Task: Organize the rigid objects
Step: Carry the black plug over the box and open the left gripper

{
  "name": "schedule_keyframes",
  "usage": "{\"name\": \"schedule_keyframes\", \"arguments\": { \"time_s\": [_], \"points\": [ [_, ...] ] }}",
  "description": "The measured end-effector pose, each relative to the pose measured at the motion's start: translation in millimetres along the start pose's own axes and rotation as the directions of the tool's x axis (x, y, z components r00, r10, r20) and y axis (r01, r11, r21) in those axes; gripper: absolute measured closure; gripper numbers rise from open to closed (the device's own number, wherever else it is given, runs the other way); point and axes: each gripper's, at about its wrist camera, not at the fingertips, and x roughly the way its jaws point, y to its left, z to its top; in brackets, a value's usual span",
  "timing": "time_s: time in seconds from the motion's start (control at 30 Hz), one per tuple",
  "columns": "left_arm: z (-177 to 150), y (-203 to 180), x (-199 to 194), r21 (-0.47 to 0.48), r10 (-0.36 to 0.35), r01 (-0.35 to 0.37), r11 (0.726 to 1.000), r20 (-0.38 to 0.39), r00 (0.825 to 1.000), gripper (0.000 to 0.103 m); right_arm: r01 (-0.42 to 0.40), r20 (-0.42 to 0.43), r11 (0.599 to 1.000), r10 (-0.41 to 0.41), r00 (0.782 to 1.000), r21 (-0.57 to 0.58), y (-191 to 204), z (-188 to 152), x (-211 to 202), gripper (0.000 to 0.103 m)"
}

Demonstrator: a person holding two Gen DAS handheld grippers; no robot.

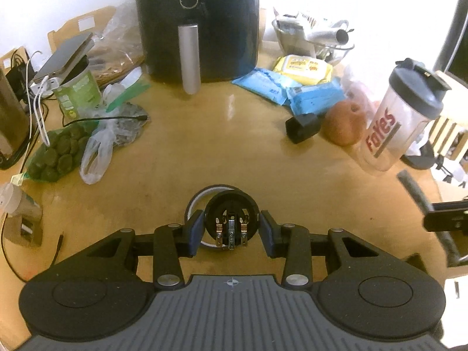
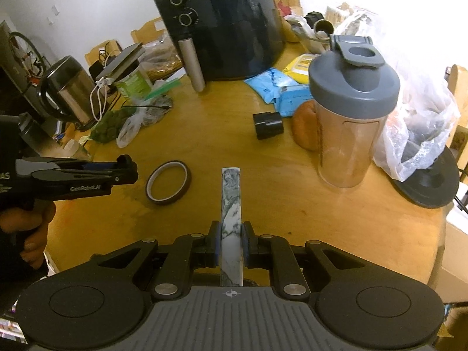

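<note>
Right between the blue pads of your left tool (image 1: 231, 231) sits a round black plug part (image 1: 231, 219) with little metal clips showing inside it. Your left tool is partly closed and holding that part by its two sides, up off the wooden surface (image 1: 222, 146). It looks small, hard and light, so it should not bend. Its round sides could slip or roll in the pads, so keep the hold across the middle and stay away from the thin clips, which look easy to bend.

Just under it lies a ring of brown tape (image 2: 169, 182), flat on the surface.

Your right tool (image 2: 231, 247) is closed tight on a long flat bar (image 2: 231, 201) with a grey and white marble look. That bar seems stiff and smooth. You hold it near one end, so the far end may tip down; a hold nearer the middle would be steadier.

Both tools point down at a slant. Your left hand (image 2: 26, 234) is wrapped around its handle at the left edge of the right tool's camera view.

Farther off stand a shaker bottle (image 2: 351, 111), an apple (image 1: 345, 122), a small black box (image 2: 267, 125) and a big black fryer (image 1: 199, 23).
</note>
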Motion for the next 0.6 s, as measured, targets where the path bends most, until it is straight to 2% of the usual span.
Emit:
{"name": "schedule_keyframes", "arguments": {
  "time_s": [0.6],
  "points": [
    [-32, -13, -52, -0.106, -0.059, 0.058, 0.993, -0.007, 0.998, 0.063, -0.046, -0.008, 0.998, 0.046, 0.999, -0.032, 7, -11, -10, 0.086]
  ]
}}
